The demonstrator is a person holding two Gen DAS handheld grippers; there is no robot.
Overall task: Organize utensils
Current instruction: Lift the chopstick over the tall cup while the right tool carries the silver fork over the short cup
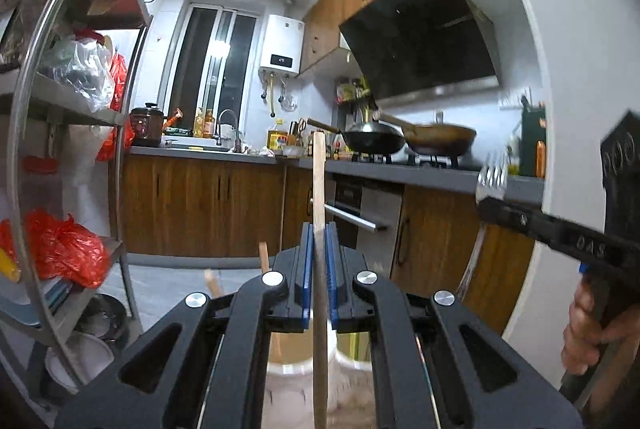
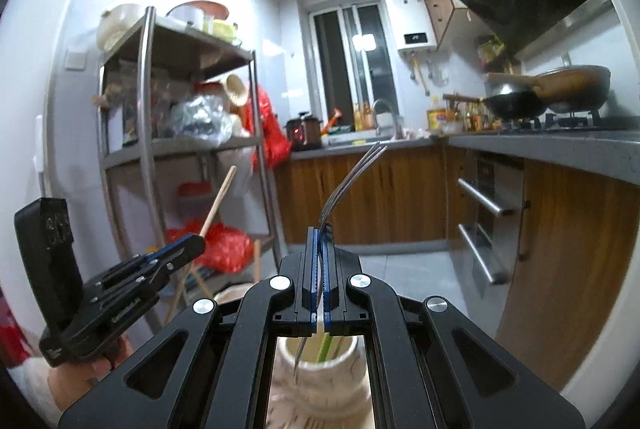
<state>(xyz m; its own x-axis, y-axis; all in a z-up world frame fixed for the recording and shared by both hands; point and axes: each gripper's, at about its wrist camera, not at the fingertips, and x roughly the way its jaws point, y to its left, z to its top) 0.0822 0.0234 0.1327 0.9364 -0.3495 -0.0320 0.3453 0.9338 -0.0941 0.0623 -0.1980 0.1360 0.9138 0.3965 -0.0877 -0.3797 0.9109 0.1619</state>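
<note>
Left-wrist view: a long pale wooden stick is clamped upright between the blue pads of the left gripper, above a white ceramic utensil jar. To the right, a silver metal fork is pinched at its neck by the right gripper, over the same jar. Both could pivot or slip in such narrow grips, and the two grippers could be knocked together.

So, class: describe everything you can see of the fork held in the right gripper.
The fork is thin, shiny, silvery metal with slim curved tines. It stands nearly upright, tines up and arching toward the right of the right wrist view. The right gripper has its blue-padded jaws shut on its neck, just below the tines. The handle hangs down over a pale ceramic jar; whether they touch is unclear.
</note>
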